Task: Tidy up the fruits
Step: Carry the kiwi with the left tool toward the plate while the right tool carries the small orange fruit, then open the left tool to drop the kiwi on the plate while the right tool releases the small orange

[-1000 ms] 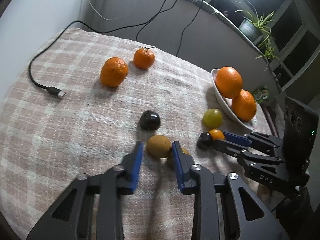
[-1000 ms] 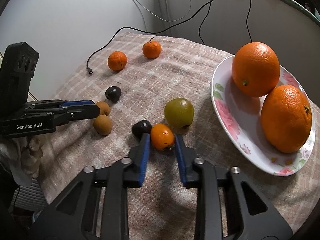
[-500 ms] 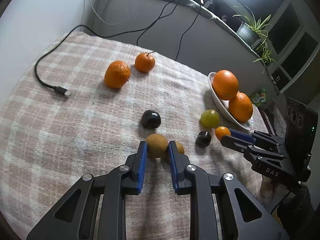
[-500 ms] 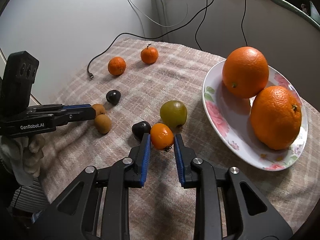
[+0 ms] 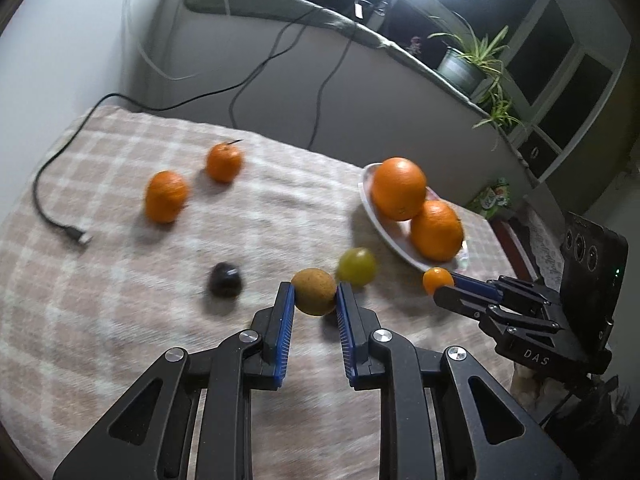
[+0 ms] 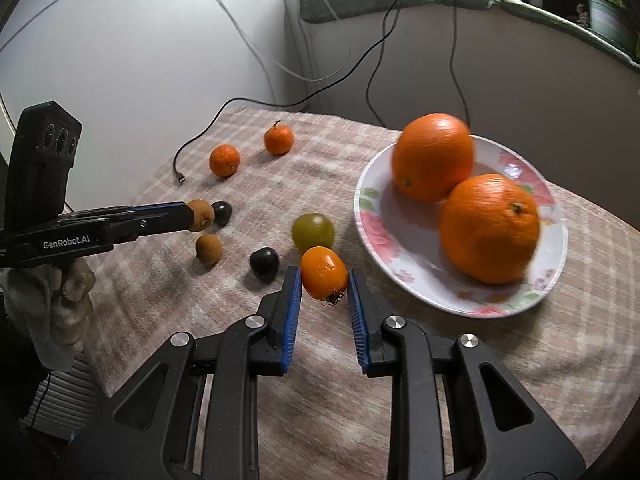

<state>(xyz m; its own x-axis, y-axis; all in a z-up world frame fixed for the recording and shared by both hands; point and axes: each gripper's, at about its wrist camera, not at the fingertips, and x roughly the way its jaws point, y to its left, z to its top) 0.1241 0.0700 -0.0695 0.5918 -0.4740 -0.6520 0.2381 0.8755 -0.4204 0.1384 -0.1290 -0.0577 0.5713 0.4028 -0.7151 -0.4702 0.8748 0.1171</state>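
Note:
My left gripper (image 5: 314,298) is shut on a brown round fruit (image 5: 313,291) and holds it above the checked cloth; it also shows in the right wrist view (image 6: 200,215). My right gripper (image 6: 324,286) is shut on a small orange tomato (image 6: 323,272), lifted near the floral plate (image 6: 376,236). The plate holds two big oranges (image 6: 432,156) (image 6: 489,227). On the cloth lie a green fruit (image 6: 313,232), a second brown fruit (image 6: 208,249), two dark fruits (image 6: 264,263) (image 6: 221,212) and two tangerines (image 6: 224,160) (image 6: 278,140).
A black USB cable (image 5: 76,236) lies on the cloth at the far left. More cables hang down the wall behind the table. A potted plant (image 5: 464,64) stands on the ledge behind. The table edge drops off to the right of the plate.
Both grippers closed on their fruits and lifted them off the cloth. The left one raised the brown fruit; the right one raised the orange tomato toward the plate.

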